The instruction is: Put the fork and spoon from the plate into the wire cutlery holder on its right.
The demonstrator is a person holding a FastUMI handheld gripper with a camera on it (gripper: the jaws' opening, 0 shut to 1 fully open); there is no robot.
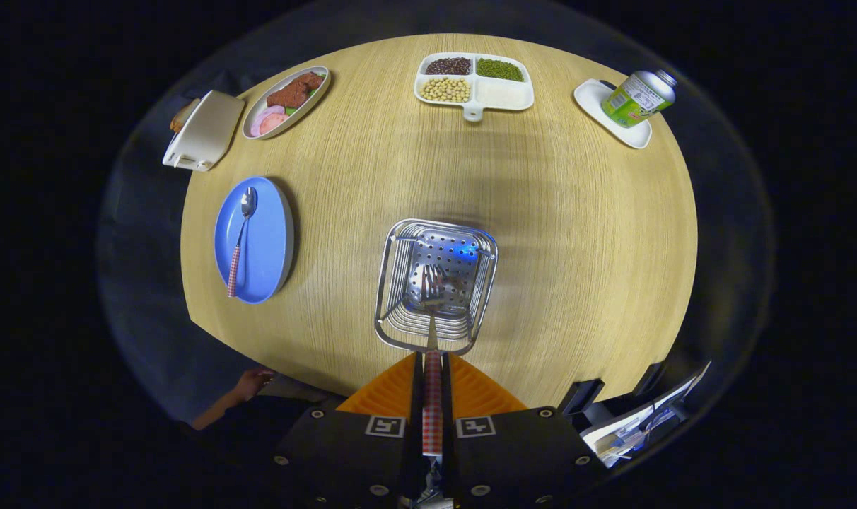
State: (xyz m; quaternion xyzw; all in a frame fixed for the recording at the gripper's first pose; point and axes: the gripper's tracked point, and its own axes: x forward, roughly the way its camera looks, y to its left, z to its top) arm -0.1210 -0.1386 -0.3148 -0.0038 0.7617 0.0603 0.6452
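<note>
Jaws of the gripper (pixel 432 367) clamp the fork (pixel 432 332) by its checked handle, tines hanging inside the wire cutlery holder (pixel 437 283) just ahead. Best practice, as judged: lower until the tines near the perforated floor, keep the handle clear of the rim, then release. Spoon (pixel 240 240) lies on the blue plate (pixel 269 240), left of the holder on the counter (pixel 577 233).

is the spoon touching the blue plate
Touching: the gripper view shows the spoon lying flat on the blue plate, while the gripper clamps the fork.
</note>
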